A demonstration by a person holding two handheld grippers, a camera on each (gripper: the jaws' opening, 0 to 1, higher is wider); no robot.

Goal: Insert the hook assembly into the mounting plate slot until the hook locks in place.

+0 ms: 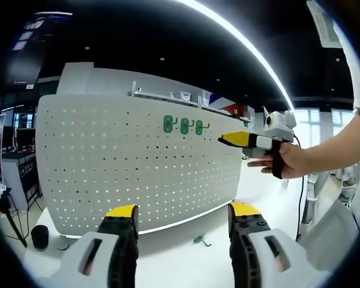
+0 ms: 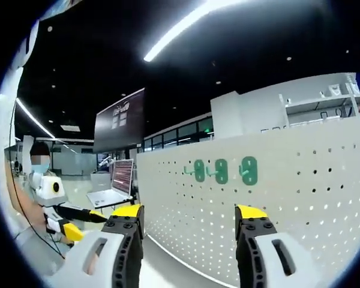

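- White perforated metal makes up the mounting plate (image 1: pixel 138 162), a pegboard standing upright on a white table (image 1: pixel 180 255) and spanning most of the left gripper view.
- Three green hooks (image 1: pixel 183 126) hang in a row on the board, toward 12 o'clock from that view's centre, close beside one another.
- A fourth green hook (image 1: pixel 200 240) lies loose on the table at about 6 o'clock, just in front of the board's lower edge and between the left gripper's yellow-tipped jaws.
- The left gripper (image 1: pixel 183 219) has its jaws spread wide apart with nothing between them; it is well short of the board.
- At 3 o'clock in the left gripper view the right gripper (image 1: pixel 235 139) comes in, held by a person's hand (image 1: pixel 285 161), its yellow and black tip just right of the three hung hooks; from this angle I cannot tell whether it touches the board.
- In the right gripper view the same board (image 2: pixel 276 198) runs from centre to 3 o'clock, with the three hung hooks (image 2: pixel 221 171) just above centre.
- The right gripper (image 2: pixel 189 219) there shows both jaws parted and holding nothing.
- At 9 o'clock in that view stands another gripper-like device (image 2: pixel 78 231), white with yellow tips, and a laptop (image 2: pixel 111 189) behind it.
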